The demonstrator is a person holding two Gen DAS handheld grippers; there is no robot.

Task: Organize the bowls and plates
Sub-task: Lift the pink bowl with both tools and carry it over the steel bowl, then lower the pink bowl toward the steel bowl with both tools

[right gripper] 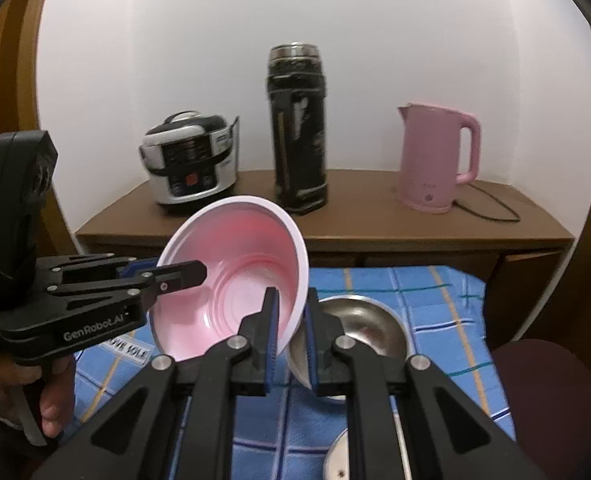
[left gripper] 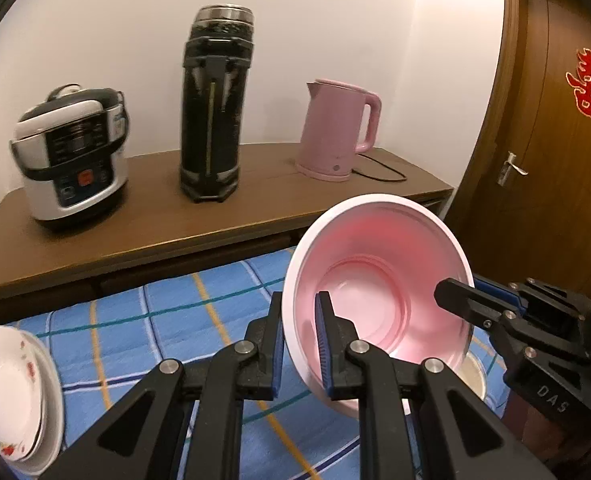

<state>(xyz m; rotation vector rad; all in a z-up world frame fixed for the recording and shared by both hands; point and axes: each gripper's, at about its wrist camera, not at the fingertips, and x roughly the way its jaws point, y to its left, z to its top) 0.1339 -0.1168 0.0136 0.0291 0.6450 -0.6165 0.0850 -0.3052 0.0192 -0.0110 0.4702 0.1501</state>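
**Pink bowl gripped on both sides above the blue checked cloth**

A white wall and a brown wooden table fill the upper half of both views, with a blue checked cloth spread lower down.

In the left wrist view, the left gripper has its fingers closed tight on the left rim of the pink bowl, one finger outside the wall and one inside. The bowl sits just right of centre, tilted with its opening toward the camera, clear of the cloth. The right gripper reaches in from the right edge and pinches the opposite rim.

In the right wrist view, the right gripper's fingers are likewise clamped on the bowl's right rim at lower centre, while the left gripper comes in from the left, carried by a hand at lower left.

Just beneath the bowl, a steel bowl rests on the cloth. A stack of floral plates lies at the lower left of the left wrist view.

On the table stand a rice cooker, a tall black flask and a pink kettle, left to right. A wooden door closes the right edge.
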